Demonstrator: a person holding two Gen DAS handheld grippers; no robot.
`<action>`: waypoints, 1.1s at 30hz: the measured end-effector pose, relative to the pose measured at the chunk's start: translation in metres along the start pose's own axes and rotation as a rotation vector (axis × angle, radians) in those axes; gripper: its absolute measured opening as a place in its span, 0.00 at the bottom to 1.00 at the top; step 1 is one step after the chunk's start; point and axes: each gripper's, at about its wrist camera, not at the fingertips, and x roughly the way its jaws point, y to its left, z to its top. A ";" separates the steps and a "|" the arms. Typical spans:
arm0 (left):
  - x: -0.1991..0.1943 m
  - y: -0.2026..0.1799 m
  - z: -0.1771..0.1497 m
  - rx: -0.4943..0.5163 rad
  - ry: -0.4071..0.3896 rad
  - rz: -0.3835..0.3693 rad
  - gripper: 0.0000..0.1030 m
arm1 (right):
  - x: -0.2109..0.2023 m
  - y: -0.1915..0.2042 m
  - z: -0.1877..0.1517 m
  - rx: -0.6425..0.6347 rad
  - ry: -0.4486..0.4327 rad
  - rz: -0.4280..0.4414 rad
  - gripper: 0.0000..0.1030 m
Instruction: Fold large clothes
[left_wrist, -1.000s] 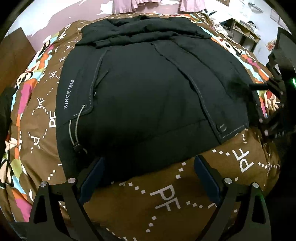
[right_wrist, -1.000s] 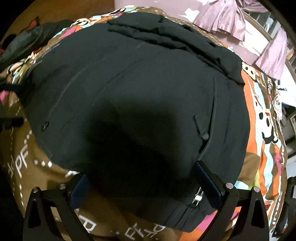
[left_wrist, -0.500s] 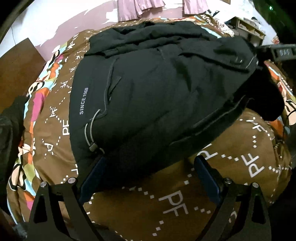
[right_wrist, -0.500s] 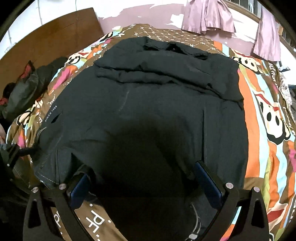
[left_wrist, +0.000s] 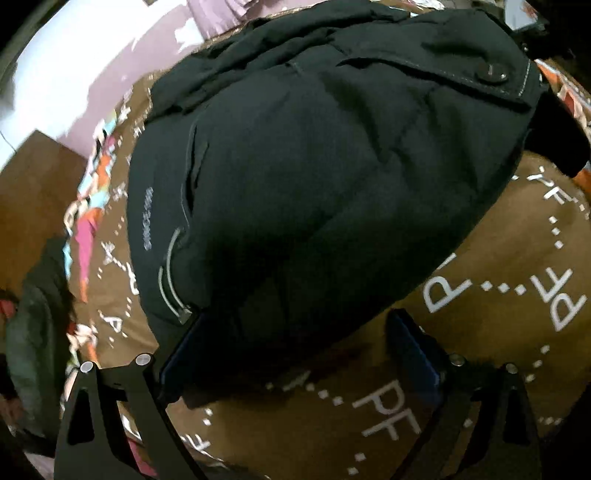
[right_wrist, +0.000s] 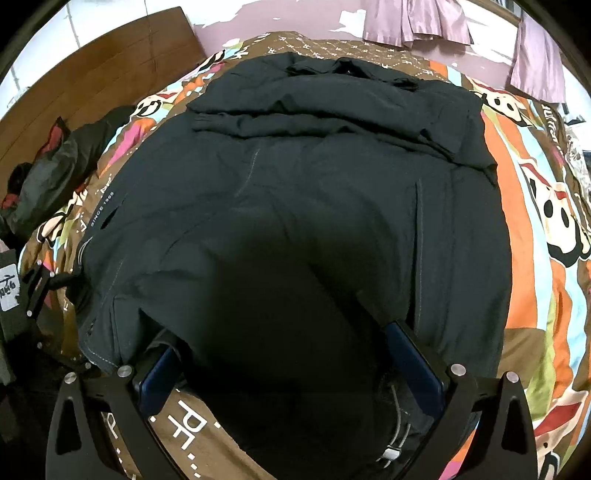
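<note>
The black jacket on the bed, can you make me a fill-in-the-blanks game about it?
1. The jacket is the colour ____.
2. The white letters printed on the brown bedspread read ____.
3. The small white words on the jacket say SINCE ____.
4. In the right wrist view, the headboard behind the bed is made of ____.

Missing words: black; PF; 1968; wood

Bed w/ patterned quilt (right_wrist: 532, 206); black jacket (right_wrist: 303, 221) spread on it, dark bundle (right_wrist: 48, 173) at left.
</note>
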 end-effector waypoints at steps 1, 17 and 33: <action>0.001 -0.001 -0.001 0.005 -0.005 0.013 0.92 | 0.001 0.000 -0.002 -0.003 0.005 -0.001 1.00; 0.011 -0.012 -0.003 0.136 -0.081 0.231 0.35 | 0.025 0.005 -0.056 -0.068 0.156 -0.015 1.00; -0.093 0.040 0.069 -0.040 -0.388 0.122 0.10 | 0.005 0.028 -0.066 -0.234 -0.037 -0.274 1.00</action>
